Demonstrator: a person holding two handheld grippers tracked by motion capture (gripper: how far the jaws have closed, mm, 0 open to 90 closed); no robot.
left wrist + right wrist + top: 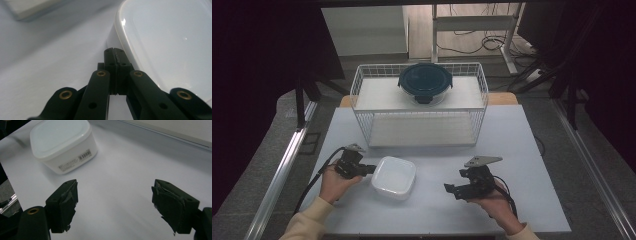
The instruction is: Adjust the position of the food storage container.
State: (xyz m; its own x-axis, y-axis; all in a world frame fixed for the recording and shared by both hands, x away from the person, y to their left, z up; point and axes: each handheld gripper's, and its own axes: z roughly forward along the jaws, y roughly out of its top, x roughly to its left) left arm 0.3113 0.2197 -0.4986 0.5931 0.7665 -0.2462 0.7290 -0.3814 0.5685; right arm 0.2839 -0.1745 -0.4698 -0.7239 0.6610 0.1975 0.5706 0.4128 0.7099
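Two hand-held grippers work over the pale grey table [512, 150], and the thing between them is a white, rounded-square plastic container with a matching white lid [393, 177], standing flat on the table near its front edge. The left gripper [371, 169] lies low and level, its jaws clenched tight together with nothing between them, and their tip meets the container's left side just under the lid's rim. In the left gripper view the closed tip sits against the white wall of the container [160, 45], which suggests a push or nudge rather than a grasp: shut jaws make one firm point for sliding the box across the table.

The right gripper [451, 190] rests on the table well to the right of the container, its jaws released and spread wide, holding nothing. They point leftward, toward the box. In the right gripper view the container [63, 145] stands upright ahead and off to the left of the gap between the jaws, apart from both, with its barcode label facing that camera. That open stance looks like readiness to receive or grip the box once it comes within reach.

Behind, a white wire basket shelf [419, 107] carries a round container with a dark blue clip lid [425, 82] on its upper level, well apart from both grippers.
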